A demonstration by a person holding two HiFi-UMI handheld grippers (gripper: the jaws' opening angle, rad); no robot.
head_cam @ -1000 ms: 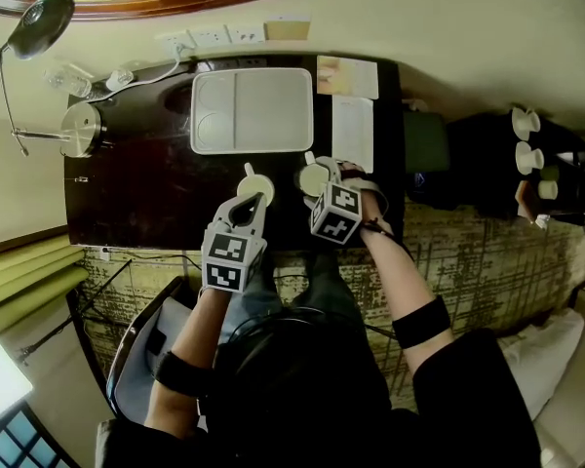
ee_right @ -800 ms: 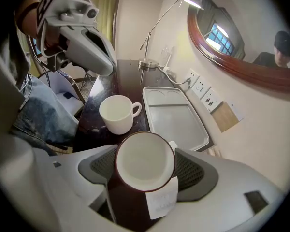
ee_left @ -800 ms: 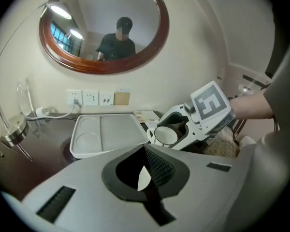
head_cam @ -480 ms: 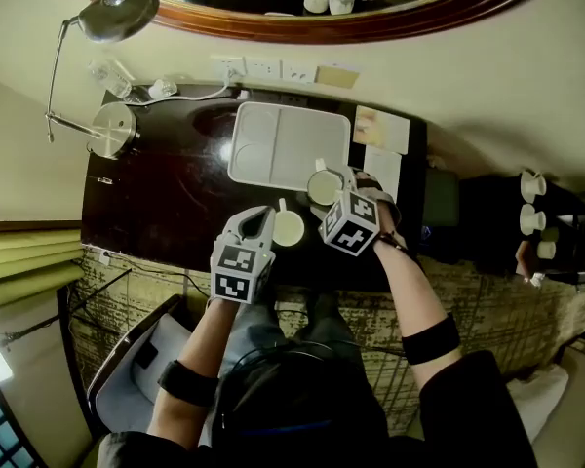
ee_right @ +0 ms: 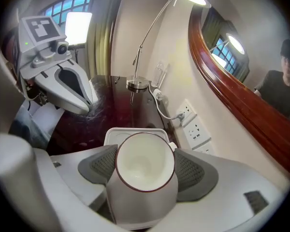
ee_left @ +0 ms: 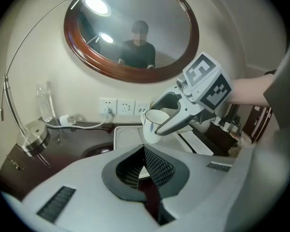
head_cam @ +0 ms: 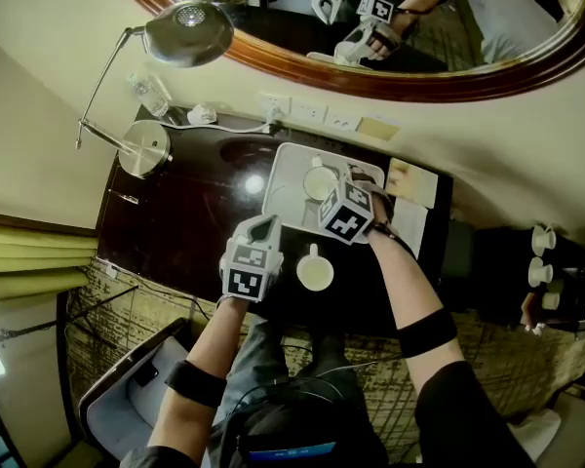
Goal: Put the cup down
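The right gripper (head_cam: 327,185) holds the cup (ee_right: 145,163) upright, mouth up. Its jaws stand wide, with one pad pressed on each side of the cup's wall. The cup hangs roughly over the middle of the tray (head_cam: 285,198). It appears clear of the tray floor, though no view shows its base.

The left gripper (ee_left: 145,164) has its jaws closed together on nothing. It hovers over the counter (head_cam: 185,222) just off the tray's near edge. A second cup (head_cam: 315,273) stands on the counter just beside that same edge, between the two arms.

Recommended procedure, as judged from this position:

1. Keep the cup level. A tilt would bring one side of the base down first.
2. Lower it straight down onto a flat part of the tray, away from the raised rim, so the base seats fully.
3. Release only once the base bears on the tray. Opening early would probably drop it, and it looks like hard, glazed ware.
4. Open both jaws fully clear of the wall, then draw back along the jaws' own line. A dragging pad could tip the cup.
5. Keep the right forearm clear of the second cup at the tray's near edge, and keep the left gripper off the tray.
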